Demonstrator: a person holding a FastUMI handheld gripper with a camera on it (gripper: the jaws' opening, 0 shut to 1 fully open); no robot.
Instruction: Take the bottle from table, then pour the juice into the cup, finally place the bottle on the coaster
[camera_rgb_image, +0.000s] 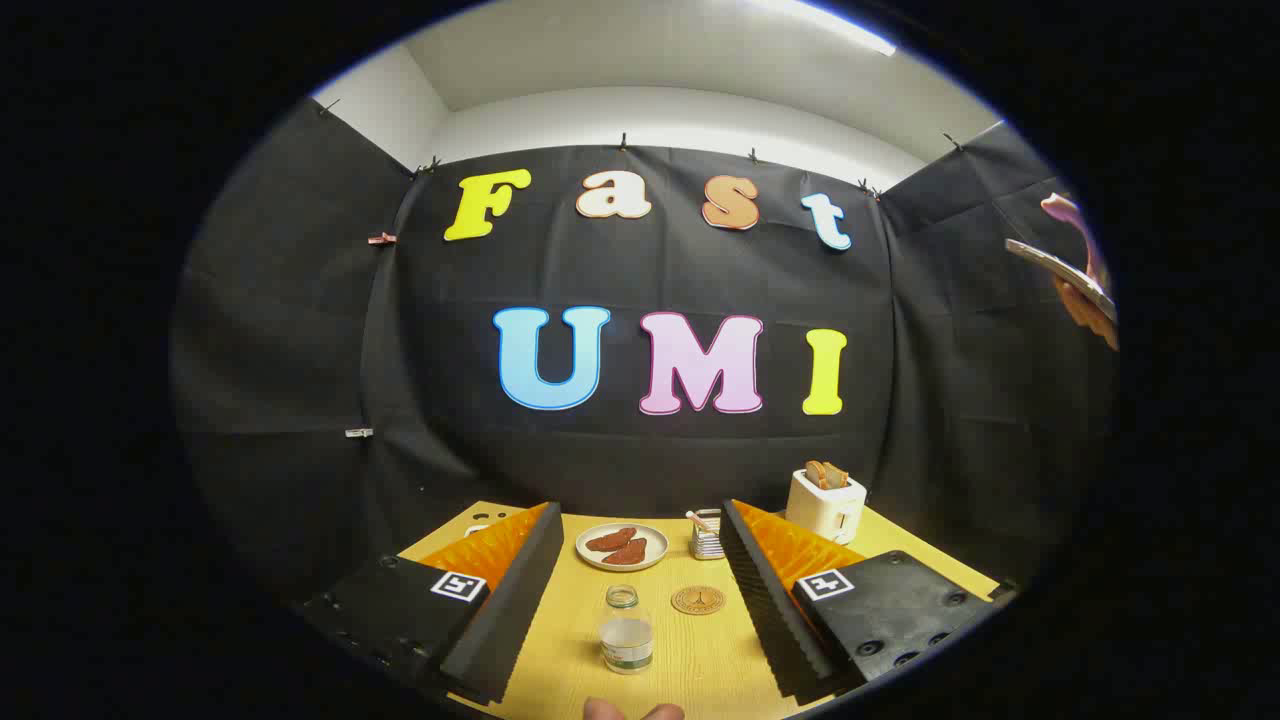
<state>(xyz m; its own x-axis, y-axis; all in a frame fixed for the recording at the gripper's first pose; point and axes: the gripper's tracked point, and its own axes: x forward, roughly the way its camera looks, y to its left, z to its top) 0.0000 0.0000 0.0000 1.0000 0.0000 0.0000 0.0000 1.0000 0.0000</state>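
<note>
One upright bottle (627, 630) between spread tongs (640, 590)

A small clear plastic bottle (626, 632) with no cap stands upright on the yellow wooden tabletop (700, 660), between the spread fingers of the hand-held gripper (640, 590); neither finger touches it. A round brown coaster (697, 599) lies flat just beside it. Beyond the coaster stands a small ribbed metallic cup (706, 536) with a stick leaning in it.
</note>
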